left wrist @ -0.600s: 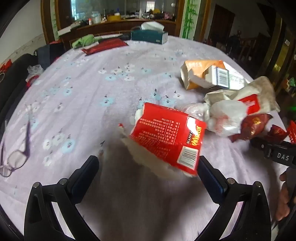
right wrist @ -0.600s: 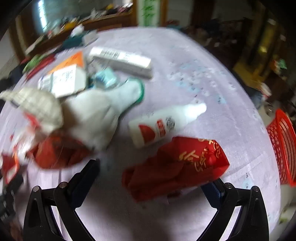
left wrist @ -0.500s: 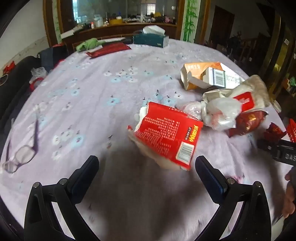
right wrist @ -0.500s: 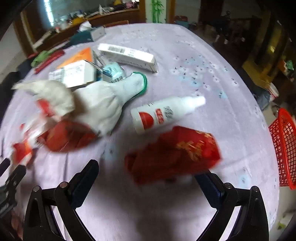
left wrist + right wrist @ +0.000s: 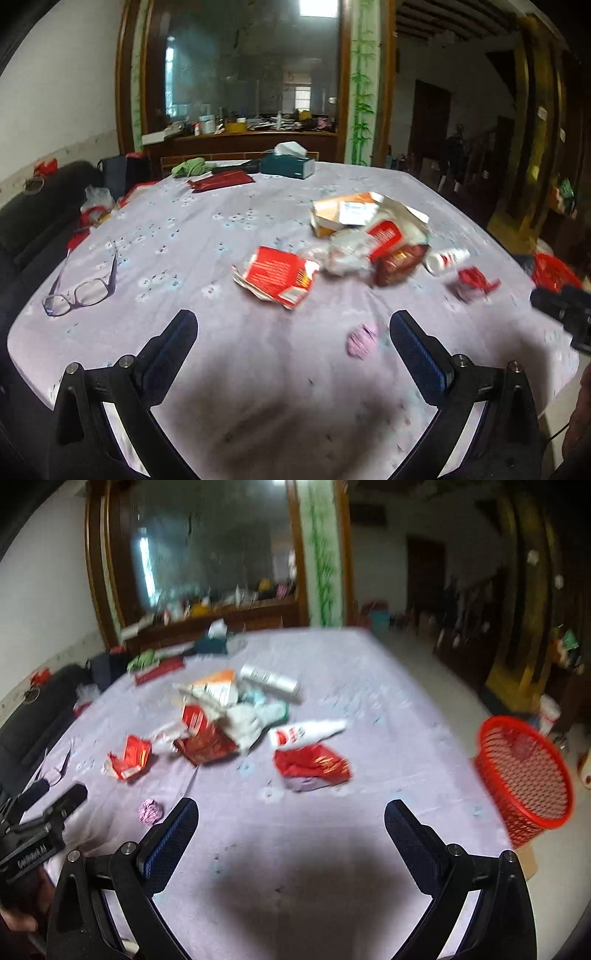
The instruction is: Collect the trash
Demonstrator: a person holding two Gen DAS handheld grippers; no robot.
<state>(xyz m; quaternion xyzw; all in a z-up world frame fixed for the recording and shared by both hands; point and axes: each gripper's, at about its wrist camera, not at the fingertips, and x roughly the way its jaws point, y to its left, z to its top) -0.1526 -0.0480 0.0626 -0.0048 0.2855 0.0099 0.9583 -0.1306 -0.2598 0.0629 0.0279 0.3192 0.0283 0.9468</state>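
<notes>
From the left wrist view, the left gripper [image 5: 293, 343] hangs above the near part of the lilac flower-printed tablecloth [image 5: 192, 236], its jaws spread wide with nothing between them. Ahead of it lies a flattened red carton with a barcode [image 5: 277, 277], and just beyond that a blurred heap of white, orange and dark red wrappers and cartons [image 5: 369, 236]. A small crumpled pink paper ball [image 5: 362, 339] sits just beside the right finger. A pair of purple-framed glasses [image 5: 81, 291] lies well apart at the left edge.

From the right wrist view, the right gripper [image 5: 291, 827] is likewise wide open and empty, above bare cloth. A crumpled red foil bag with gold print [image 5: 314, 766] lies ahead, touching a white plastic bottle with a red label [image 5: 306, 733]. A red mesh plastic basket [image 5: 524, 775] stands on the floor to the right of the table.
</notes>
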